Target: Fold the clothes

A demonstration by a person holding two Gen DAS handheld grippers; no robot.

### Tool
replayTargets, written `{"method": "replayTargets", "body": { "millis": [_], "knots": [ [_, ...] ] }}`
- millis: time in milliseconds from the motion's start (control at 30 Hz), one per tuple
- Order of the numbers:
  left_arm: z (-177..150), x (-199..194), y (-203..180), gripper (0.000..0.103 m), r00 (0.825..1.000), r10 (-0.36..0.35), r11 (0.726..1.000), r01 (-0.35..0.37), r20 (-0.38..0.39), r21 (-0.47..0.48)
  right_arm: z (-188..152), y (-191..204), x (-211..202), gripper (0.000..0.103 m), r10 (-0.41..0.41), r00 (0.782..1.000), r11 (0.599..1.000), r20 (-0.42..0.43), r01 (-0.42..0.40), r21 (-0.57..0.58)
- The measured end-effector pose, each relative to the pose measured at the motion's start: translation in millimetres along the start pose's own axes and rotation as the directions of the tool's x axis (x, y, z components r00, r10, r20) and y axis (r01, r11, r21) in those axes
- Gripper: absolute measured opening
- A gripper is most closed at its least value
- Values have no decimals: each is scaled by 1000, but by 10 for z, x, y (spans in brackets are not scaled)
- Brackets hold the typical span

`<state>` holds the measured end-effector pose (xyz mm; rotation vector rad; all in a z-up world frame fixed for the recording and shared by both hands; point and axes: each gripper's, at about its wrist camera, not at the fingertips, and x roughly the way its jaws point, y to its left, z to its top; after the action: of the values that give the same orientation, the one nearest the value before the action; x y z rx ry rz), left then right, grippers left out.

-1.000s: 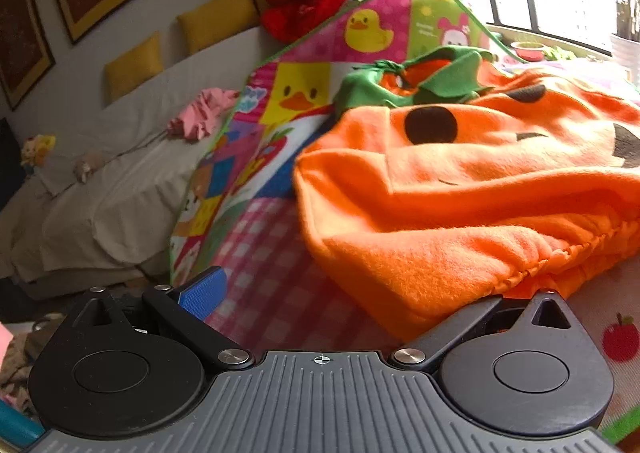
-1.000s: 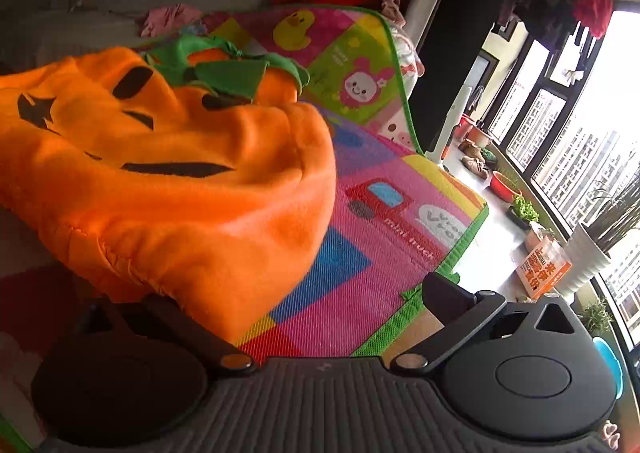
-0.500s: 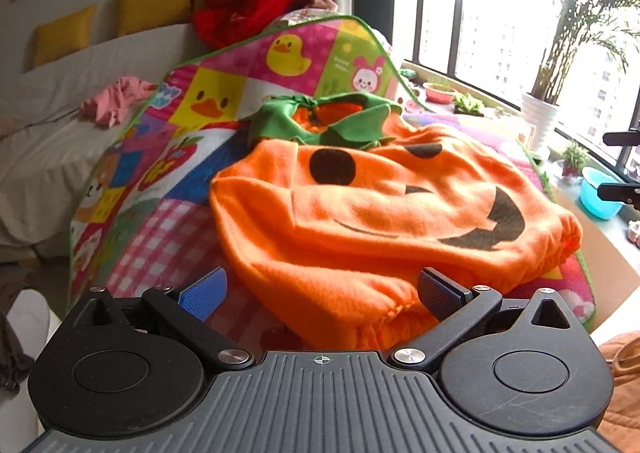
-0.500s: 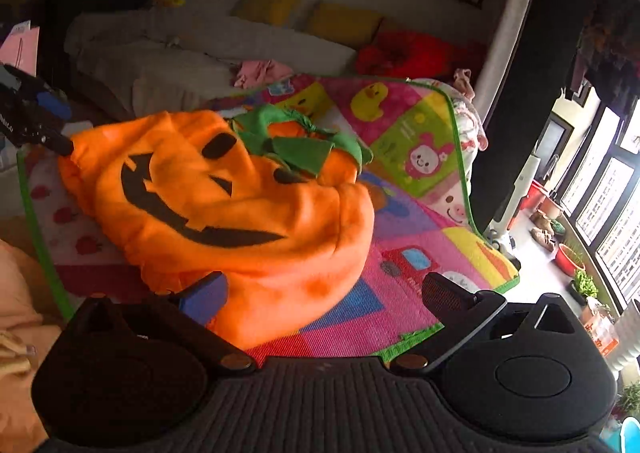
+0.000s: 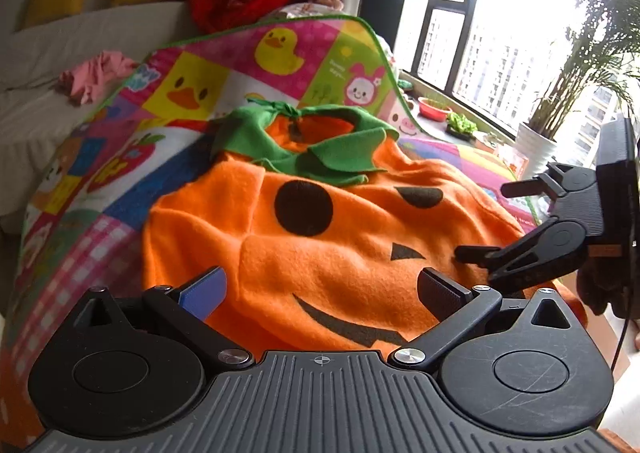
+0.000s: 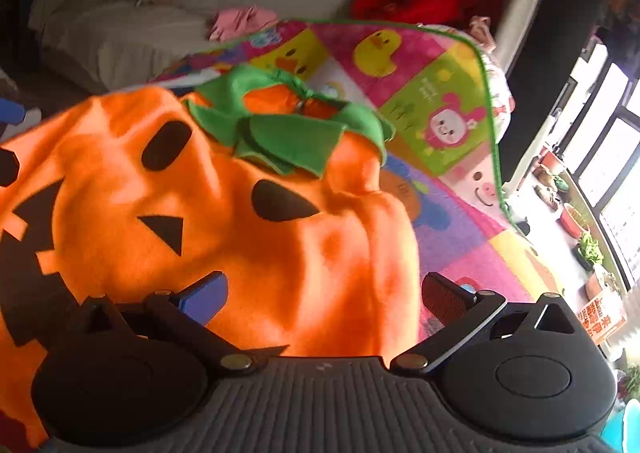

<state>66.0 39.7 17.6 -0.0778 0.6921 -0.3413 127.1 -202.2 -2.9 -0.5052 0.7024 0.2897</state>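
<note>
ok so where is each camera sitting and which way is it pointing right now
Left wrist: rides on the left claw, looking forward over the pumpkin costume toward the window; its own open fingers and the right claw show.
Right wrist: rides on the right claw, looking across the costume toward the sofa; its own open fingers show.
Both share the costume, its green collar and the cartoon play mat.

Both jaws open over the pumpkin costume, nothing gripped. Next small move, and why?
Probably ease the left gripper down to pinch the near hem of the pumpkin costume. It lies face-up and unfolded on the play mat, both sets of jaws stand open and empty, and the right gripper hovers by its right edge.
</note>
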Motion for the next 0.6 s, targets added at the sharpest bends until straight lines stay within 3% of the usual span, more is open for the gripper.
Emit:
{"method": "replayTargets", "body": {
  "millis": [100,333,467,600],
  "knots": [
    [-34,181,62,103,999,-37,999,37,-30,-18,59,142,283,103,-31,999,997,-38,28,-75],
    [-98,472,251,103,994,-92,992,85,-65,-98,292,-16,647,103,-91,995,995,-39,90,-29],
    [-185,489,295,103,993,-104,988,97,-54,-118,312,-242,729,103,-16,995,987,-95,31,156],
    [-225,469,285,103,994,-106,989,102,-33,-108,153,-445,739,103,102,986,933,-130,-49,357]
  ]
}}
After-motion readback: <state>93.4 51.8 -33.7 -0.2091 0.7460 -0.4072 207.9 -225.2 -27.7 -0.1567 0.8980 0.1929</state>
